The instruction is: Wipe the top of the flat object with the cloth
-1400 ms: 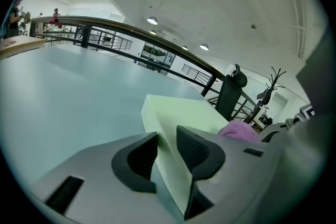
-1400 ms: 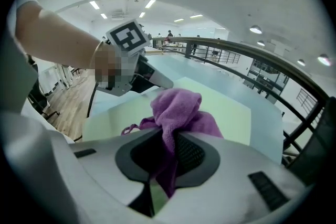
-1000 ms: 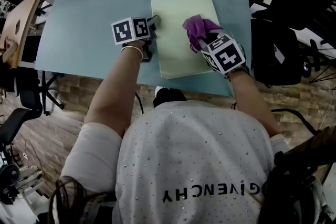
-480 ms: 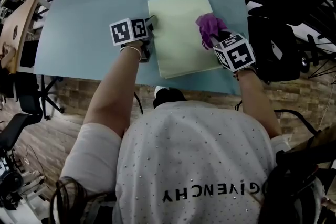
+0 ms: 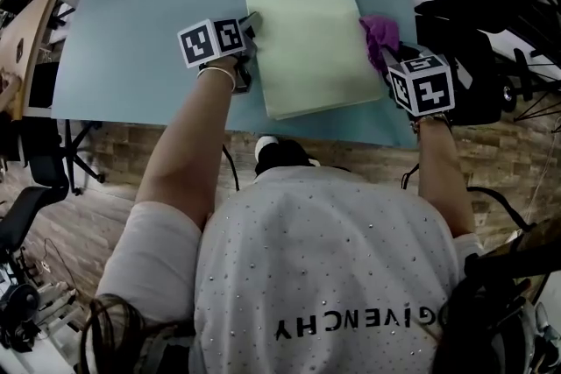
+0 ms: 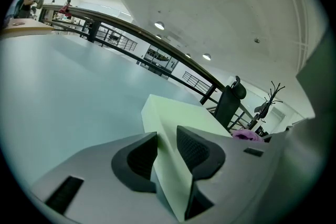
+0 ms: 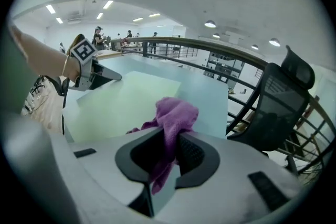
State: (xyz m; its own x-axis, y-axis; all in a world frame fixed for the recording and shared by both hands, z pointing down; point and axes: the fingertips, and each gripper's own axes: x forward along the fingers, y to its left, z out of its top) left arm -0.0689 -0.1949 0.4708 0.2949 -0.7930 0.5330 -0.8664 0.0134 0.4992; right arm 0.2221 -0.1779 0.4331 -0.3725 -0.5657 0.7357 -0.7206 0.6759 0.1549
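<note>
Pale-blue table top in open office, over wood-plank floor.
From above: white studded shirt w/ mirrored black lettering, bottom centre; tan wooden desk far left, apart from table; dark tangle of frames & cables along right edge, too murky to sort out. Side-on: black high-back office chair just beside table's right side, dark railing running behind it. Bare-branched coat stand near the same chair, in bkgd. White ceiling w/ round lights & strip lights. Few people standing far back, too small for detail.
</note>
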